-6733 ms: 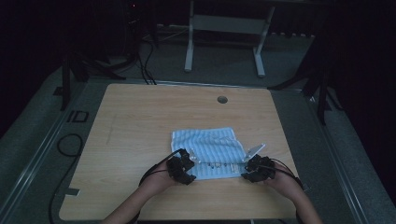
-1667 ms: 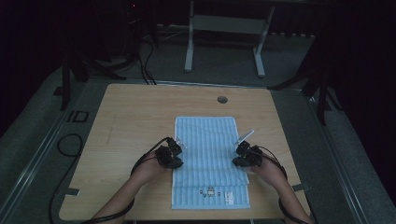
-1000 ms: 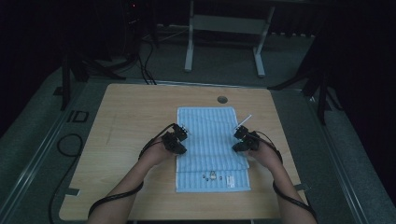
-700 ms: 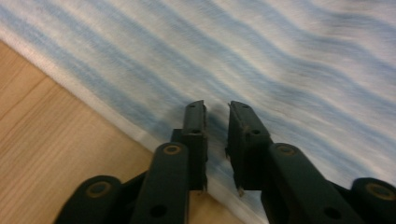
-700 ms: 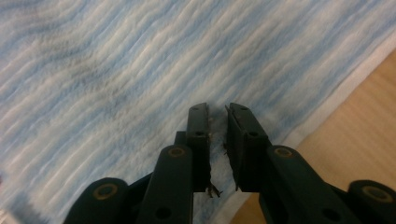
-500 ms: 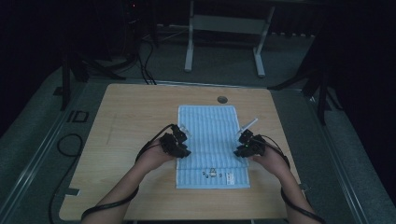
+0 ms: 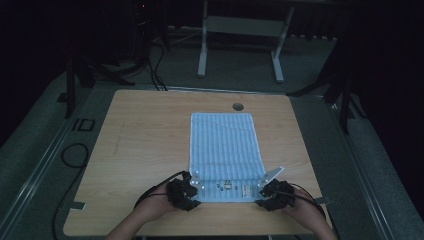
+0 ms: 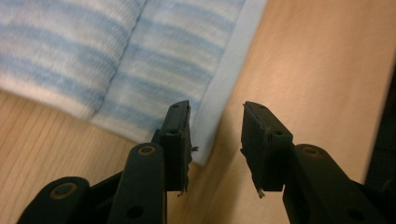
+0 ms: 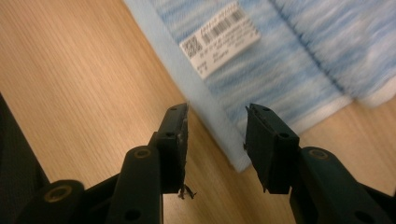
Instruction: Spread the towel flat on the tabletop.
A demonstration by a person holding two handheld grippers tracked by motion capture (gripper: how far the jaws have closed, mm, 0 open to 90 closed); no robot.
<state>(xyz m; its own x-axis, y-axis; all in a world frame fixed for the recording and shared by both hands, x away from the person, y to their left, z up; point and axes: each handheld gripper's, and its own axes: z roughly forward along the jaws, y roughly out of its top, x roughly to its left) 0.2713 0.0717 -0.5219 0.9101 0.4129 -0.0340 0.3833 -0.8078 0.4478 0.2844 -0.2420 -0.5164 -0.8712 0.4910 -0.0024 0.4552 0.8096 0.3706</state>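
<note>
A blue-and-white striped towel lies flat and lengthwise on the wooden table. My left gripper is at its near left corner, and my right gripper is at its near right corner. In the left gripper view the left gripper is open. Its jaws have just been opening, and the towel's corner lies between them, unpressed. The right gripper has also just been opening. It stands open over the other corner. A white barcode label sits on the towel just beyond it.
The table's near edge runs just behind both hands. A round cable hole sits past the towel's far end. Black cables loop on the floor at the left. A white frame stands beyond the table.
Both hands have drawn back along the towel's side edges, from about its middle to its near corners. The towel has stayed flat in place.
</note>
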